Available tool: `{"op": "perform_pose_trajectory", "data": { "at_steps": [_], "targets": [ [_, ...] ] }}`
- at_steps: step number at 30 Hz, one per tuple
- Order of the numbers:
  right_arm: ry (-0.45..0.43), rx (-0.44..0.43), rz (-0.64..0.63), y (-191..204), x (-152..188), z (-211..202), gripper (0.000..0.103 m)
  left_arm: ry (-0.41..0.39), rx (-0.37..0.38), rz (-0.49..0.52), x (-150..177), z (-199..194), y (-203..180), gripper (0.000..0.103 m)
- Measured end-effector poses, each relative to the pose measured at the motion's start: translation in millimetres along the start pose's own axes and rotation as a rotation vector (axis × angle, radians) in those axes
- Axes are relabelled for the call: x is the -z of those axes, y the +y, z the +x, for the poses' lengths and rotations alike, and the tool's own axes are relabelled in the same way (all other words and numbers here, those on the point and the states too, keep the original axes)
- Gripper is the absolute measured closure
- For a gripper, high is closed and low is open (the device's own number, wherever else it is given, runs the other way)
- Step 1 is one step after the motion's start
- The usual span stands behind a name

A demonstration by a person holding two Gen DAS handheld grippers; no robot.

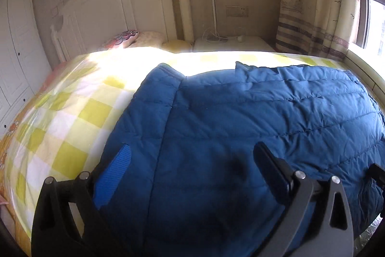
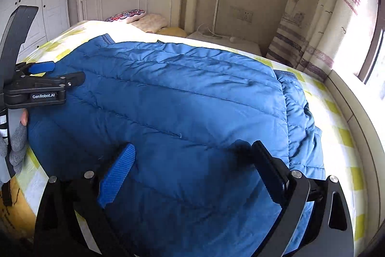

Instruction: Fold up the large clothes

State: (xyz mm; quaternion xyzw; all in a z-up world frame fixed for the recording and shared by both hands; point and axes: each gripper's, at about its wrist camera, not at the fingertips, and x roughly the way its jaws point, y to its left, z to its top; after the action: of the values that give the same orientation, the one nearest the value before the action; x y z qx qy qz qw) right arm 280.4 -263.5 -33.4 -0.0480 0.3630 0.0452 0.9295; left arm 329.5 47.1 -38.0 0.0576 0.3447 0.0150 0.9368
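A blue quilted down jacket (image 1: 240,112) lies spread flat on a bed with a yellow-and-white checked sheet (image 1: 72,117). My left gripper (image 1: 192,155) hovers open just above the jacket's near left part, with nothing between its fingers. In the right wrist view the jacket (image 2: 168,88) fills the middle, and a bunched sleeve (image 2: 300,127) lies along its right side. Over the jacket's near edge my right gripper (image 2: 193,148) stands open, holding nothing. The left gripper (image 2: 60,72) shows at the far left, held by a hand in a grey glove (image 2: 16,143).
A white headboard (image 1: 115,4) and pillows (image 1: 125,37) are at the bed's far end. A white nightstand (image 1: 231,43) with a thin lamp stands beside it. A patterned curtain (image 1: 312,4) and window are on the right, and a white wardrobe (image 1: 16,40) is on the left.
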Motion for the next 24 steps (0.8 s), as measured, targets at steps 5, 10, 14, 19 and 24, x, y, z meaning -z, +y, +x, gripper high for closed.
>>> {"op": "perform_pose_trajectory", "data": {
  "at_steps": [5, 10, 14, 19, 24],
  "targets": [
    [0.035, -0.047, 0.212, -69.2, 35.0, 5.9, 0.009, 0.096, 0.038, -0.128, 17.5, 32.1, 63.5, 0.002],
    [0.076, -0.062, 0.227, -70.8, 33.9, 16.7, 0.007, 0.151, 0.117, -0.202, 17.9, 44.5, 76.6, 0.002],
    [0.072, -0.093, 0.247, -73.9, 35.8, 16.5, 0.007, 0.157, 0.137, -0.223, 20.0, 47.4, 79.5, 0.002],
    [-0.020, -0.132, 0.385, -85.9, 44.4, -11.0, 0.007, 0.164, 0.142, -0.224, 21.2, 48.2, 81.0, 0.002],
    [-0.205, -0.220, 0.691, -104.7, 91.9, -78.3, 0.006, 0.167, 0.158, -0.236, 21.5, 50.9, 84.2, 0.002]
  ]
}}
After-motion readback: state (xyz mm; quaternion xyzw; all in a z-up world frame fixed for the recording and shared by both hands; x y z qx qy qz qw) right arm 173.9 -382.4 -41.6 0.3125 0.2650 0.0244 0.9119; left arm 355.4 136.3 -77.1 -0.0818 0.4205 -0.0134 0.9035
